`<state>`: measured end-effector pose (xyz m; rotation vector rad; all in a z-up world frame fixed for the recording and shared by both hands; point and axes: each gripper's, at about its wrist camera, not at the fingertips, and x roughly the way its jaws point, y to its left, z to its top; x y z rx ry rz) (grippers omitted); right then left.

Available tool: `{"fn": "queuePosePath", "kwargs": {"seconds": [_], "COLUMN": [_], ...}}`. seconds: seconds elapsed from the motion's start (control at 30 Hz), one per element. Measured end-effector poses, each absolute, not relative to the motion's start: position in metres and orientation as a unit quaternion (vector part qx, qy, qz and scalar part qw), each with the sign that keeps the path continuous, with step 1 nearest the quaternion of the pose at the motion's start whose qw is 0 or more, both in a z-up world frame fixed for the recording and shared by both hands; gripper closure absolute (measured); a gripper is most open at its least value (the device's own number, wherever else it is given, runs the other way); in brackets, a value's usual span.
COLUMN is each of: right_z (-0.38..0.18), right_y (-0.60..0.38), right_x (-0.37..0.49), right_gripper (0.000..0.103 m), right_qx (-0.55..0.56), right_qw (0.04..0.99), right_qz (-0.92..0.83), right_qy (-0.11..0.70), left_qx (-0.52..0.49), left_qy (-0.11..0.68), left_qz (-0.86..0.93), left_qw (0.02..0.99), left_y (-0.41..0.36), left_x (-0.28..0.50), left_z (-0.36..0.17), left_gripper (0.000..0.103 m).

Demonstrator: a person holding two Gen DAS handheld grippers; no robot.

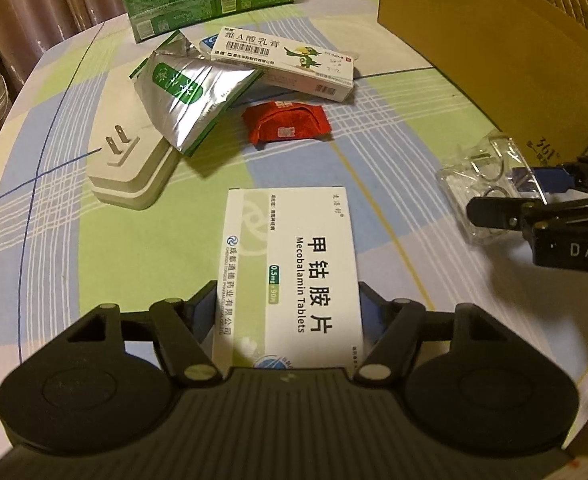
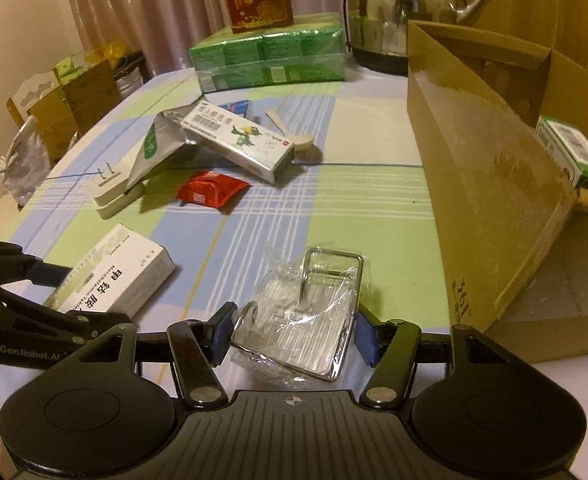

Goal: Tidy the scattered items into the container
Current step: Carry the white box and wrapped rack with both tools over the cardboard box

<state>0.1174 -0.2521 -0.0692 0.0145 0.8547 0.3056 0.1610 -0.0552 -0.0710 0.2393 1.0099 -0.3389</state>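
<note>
1. Two hand-held grippers work a checked tablecloth (image 2: 253,216) at once. The left gripper (image 1: 287,312) is closed about halfway on a white box of Mecobalamin tablets (image 1: 294,264), its pads against the box's two long sides.

2. The box's long axis runs straight out along the fingers, away from the camera; its far half sticks out past the fingertips. Whether it has left the cloth cannot be told.

3. The right gripper (image 2: 291,334) stands roughly half open around a clear plastic packet (image 2: 298,316) holding a metal-framed item — the blue pads (image 2: 364,338) sit at its wrapping on either side, apparently gripping it.

4. The container, an open cardboard box (image 2: 490,184), stands at the right of the table. In the right wrist view its near wall rises just beside the packet, with a green-and-white carton (image 2: 574,152) already inside.

5. The relation that counts: the box lies to the right of both hands, and the right hand is plainly nearer. Its packet looks to need only a lift over the wall; the tablets must cross further.

6. Well apart, further up the table, a white plug adapter (image 1: 129,168), foil pouch (image 1: 189,100), ointment carton (image 1: 289,64) and red sachet (image 1: 285,122) wait.
</note>
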Motion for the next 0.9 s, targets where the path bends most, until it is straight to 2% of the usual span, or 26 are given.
{"fn": "queuePosePath", "kwargs": {"seconds": [0.53,0.9], "right_z": [-0.002,0.060], "right_y": [-0.262,-0.322], "right_x": [0.076,0.062], "right_gripper": [0.045,0.045], "right_qx": [-0.007,-0.025], "right_qw": [0.927,0.956], "right_qz": [0.150,0.100], "right_qy": [0.345,0.275], "left_qx": [0.094,0.097], "left_qy": [0.433,0.386], "left_qz": [-0.163,-0.222], "left_qw": [0.881,0.890], "left_y": [-0.064,-0.127], "left_x": [0.121,0.116], "left_z": [-0.007,0.045], "left_gripper": [0.036,0.036]}}
